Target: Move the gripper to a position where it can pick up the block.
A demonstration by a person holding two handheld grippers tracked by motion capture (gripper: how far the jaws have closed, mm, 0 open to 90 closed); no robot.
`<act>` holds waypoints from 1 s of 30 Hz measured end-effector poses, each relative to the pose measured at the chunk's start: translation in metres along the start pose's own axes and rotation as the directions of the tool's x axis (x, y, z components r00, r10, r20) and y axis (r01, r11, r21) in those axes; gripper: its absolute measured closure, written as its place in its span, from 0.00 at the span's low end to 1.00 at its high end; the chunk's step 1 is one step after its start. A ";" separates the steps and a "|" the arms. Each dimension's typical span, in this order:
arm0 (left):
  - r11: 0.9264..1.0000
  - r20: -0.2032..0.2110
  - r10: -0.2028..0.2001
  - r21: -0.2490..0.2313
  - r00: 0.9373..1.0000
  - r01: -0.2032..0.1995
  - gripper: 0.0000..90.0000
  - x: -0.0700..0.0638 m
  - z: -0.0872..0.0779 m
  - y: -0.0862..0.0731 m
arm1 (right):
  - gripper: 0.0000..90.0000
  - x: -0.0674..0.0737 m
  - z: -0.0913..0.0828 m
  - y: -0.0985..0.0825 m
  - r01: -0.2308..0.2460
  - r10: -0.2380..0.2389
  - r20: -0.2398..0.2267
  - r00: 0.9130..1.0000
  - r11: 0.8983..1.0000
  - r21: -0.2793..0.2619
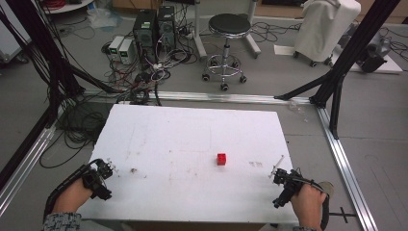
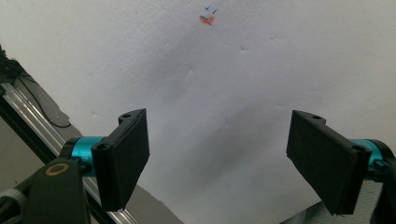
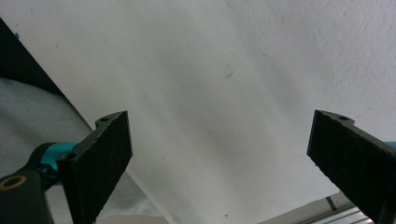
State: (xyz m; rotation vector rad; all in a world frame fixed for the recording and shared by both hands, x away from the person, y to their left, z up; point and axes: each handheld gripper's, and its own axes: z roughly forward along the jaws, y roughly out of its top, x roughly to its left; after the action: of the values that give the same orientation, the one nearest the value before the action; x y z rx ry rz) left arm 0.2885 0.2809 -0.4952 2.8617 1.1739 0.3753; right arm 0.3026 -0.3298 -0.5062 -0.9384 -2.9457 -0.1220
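Observation:
A small red cube [image 1: 221, 159] sits on the white table [image 1: 192, 134], right of its middle. My left gripper [image 1: 102, 177] rests at the table's front left corner, held by a hand, well apart from the cube. In the left gripper view my left gripper [image 2: 217, 140] stands open over bare white surface, with nothing between its jaws. My right gripper [image 1: 282, 185] is at the front right corner, to the right of and nearer than the cube. In the right gripper view my right gripper [image 3: 219, 149] is wide open over bare table.
An orange-and-blue mark [image 2: 207, 18] lies on the table ahead of the left gripper. Beyond the far edge stand a black stool [image 1: 226, 43], computer towers [image 1: 154, 29] and tangled cables [image 1: 139, 82]. Black frame struts [image 1: 337, 72] and aluminium rails [image 1: 346, 168] flank the table.

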 end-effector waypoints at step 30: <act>1.000 0.018 0.011 -0.018 1.000 -0.011 0.24 -0.005 -0.004 0.003 | 0.07 -0.002 -0.001 0.007 -0.003 0.004 0.009 1.000 1.000 -0.021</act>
State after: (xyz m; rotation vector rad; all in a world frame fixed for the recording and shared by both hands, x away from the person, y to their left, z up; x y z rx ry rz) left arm 0.2864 0.2753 -0.4920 2.8517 1.1467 0.3578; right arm 0.3079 -0.3252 -0.5054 -0.9494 -2.9570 -0.1492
